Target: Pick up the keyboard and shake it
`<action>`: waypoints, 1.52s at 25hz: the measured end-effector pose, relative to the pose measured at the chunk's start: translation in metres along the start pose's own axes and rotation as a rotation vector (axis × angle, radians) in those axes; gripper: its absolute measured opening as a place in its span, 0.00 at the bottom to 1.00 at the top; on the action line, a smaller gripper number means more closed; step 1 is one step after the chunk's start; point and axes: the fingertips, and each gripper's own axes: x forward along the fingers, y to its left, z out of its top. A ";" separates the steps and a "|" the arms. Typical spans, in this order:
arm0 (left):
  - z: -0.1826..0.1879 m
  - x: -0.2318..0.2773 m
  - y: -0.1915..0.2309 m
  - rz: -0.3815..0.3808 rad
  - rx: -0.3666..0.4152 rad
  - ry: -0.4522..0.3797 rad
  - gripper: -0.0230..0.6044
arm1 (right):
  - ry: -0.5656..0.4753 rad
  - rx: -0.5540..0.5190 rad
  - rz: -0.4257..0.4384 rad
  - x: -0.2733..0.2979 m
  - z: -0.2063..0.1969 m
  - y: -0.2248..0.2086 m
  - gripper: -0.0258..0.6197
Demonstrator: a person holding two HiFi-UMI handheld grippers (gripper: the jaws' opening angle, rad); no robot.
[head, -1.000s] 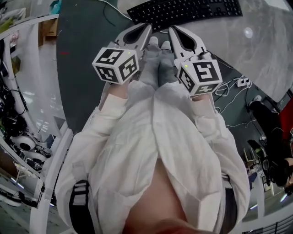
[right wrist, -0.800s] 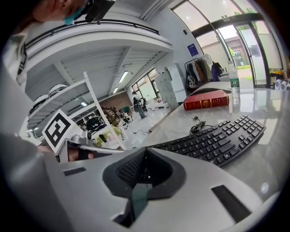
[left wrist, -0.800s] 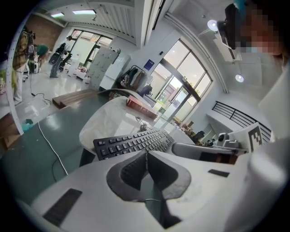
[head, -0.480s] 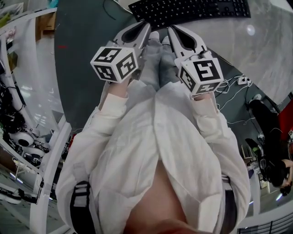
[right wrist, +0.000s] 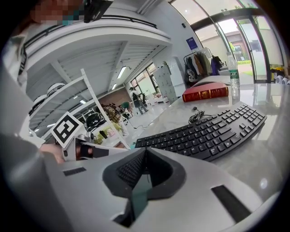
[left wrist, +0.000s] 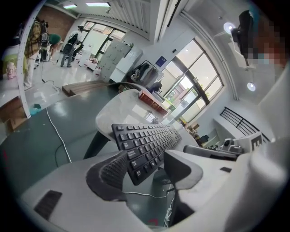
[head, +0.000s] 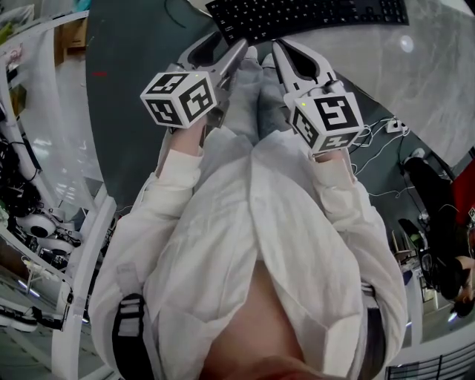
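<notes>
Keyboard [head: 308,16]: black, flat on the grey marble counter [head: 415,74], at the top of the head view; not lifted. Same spot on the counter as a second ago.

Left claw [head: 221,50]: spread. A second ago and half a second ago it was pressed together; its jaws have just been opening. Nothing between the pads. In the left gripper view the keyboard's near end [left wrist: 147,145] shows through the gap of the claw [left wrist: 147,174], but lies beyond it, not touched.

Left claw vs keyboard: tips just short of the keyboard's near edge, toward its left end. Marker cube sits a little further left than before, slightly rolled.

Right claw [head: 280,50]: pressed together, empty, as in both earlier frames. In the right gripper view the pads meet [right wrist: 144,156], with the keyboard [right wrist: 204,131] beyond and to the right.

Right claw vs keyboard: tips near the near edge, beside the left claw, apart from the keys.

Behind keyboard: red book [right wrist: 205,93] lying flat, bottle [right wrist: 233,79] upright beside it, a coiled cable [right wrist: 195,118] between book and keyboard.
</notes>
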 end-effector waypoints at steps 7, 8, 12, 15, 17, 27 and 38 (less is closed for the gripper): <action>-0.018 0.007 0.009 -0.021 -0.064 0.038 0.51 | 0.003 0.008 -0.002 -0.001 -0.003 -0.004 0.09; -0.022 0.009 0.009 -0.038 -0.091 0.045 0.51 | 0.003 0.009 -0.003 -0.002 -0.004 -0.005 0.09; -0.027 0.016 0.012 -0.064 -0.169 0.048 0.52 | 0.011 0.020 -0.009 -0.004 -0.009 -0.009 0.09; -0.033 0.021 0.014 -0.082 -0.224 0.057 0.52 | 0.021 0.024 -0.010 -0.004 -0.015 -0.011 0.09; -0.033 0.023 0.016 -0.076 -0.223 0.058 0.52 | 0.026 0.030 -0.011 -0.005 -0.019 -0.010 0.09; -0.040 0.032 0.020 -0.104 -0.293 0.052 0.51 | 0.033 0.053 -0.003 0.001 -0.031 -0.001 0.09; -0.037 0.042 0.013 -0.131 -0.331 0.018 0.35 | 0.029 0.063 0.001 -0.001 -0.030 -0.012 0.09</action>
